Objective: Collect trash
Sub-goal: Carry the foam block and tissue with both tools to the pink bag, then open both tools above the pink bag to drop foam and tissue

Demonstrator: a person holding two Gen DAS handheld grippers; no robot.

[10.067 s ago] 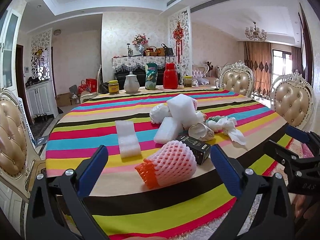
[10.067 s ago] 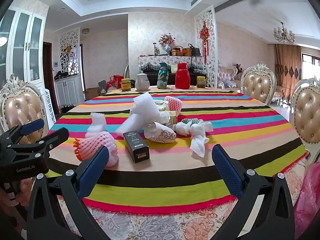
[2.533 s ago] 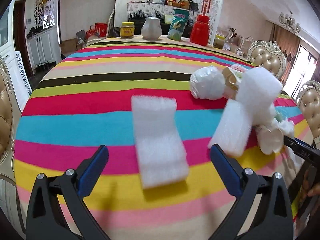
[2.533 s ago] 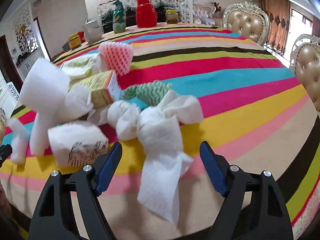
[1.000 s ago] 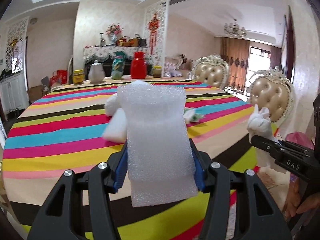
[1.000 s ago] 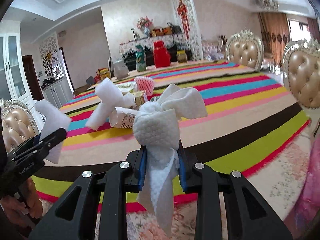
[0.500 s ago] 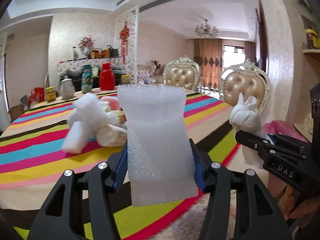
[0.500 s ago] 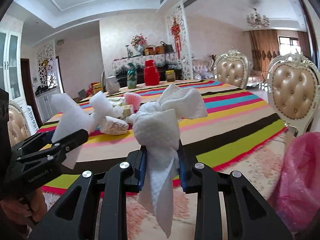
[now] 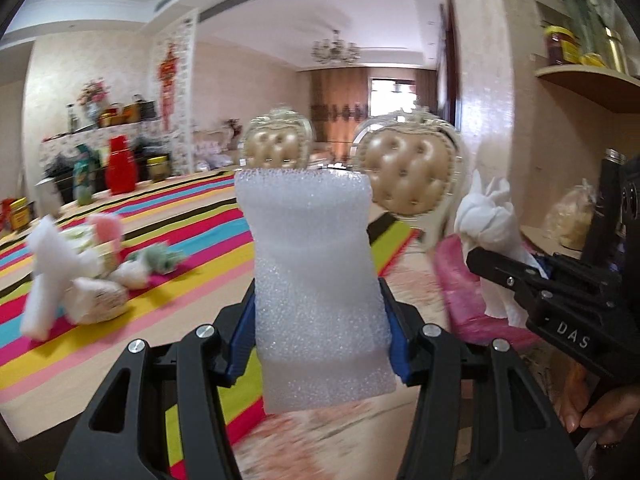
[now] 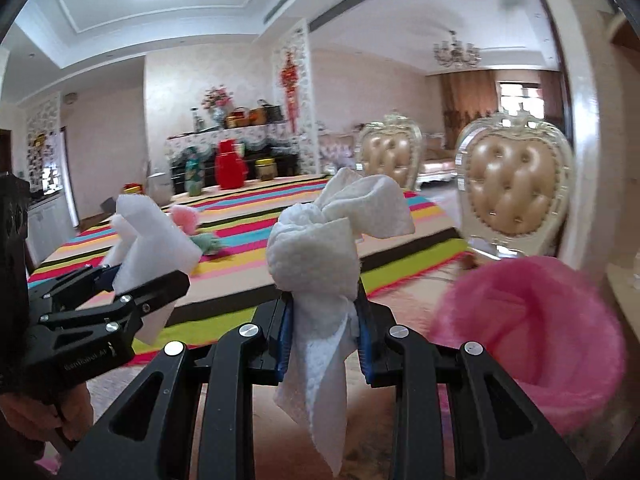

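- While both views are blurred, the left gripper (image 9: 320, 344) shows its blue-padded jaws clamped on a white rectangular sheet of packing foam (image 9: 316, 276), which stands upright between them.
- Right gripper (image 10: 322, 332): jaws pressed narrow around a crumpled white paper towel (image 10: 320, 256), whose loose tail hangs below the pads.
- Pink plastic trash bag (image 10: 536, 332): open-mouthed, low at the right of the right wrist view, just beside the towel; in the left wrist view it lies behind the right gripper.
- Round table with a multicoloured striped cloth (image 9: 192, 232): to the far left, bearing more white foam pieces (image 9: 44, 276), a pink foam net (image 9: 106, 230) and a red jug (image 9: 120, 170) at its far edge.
- Two gold tufted chairs (image 9: 404, 172): beyond the table's right edge.
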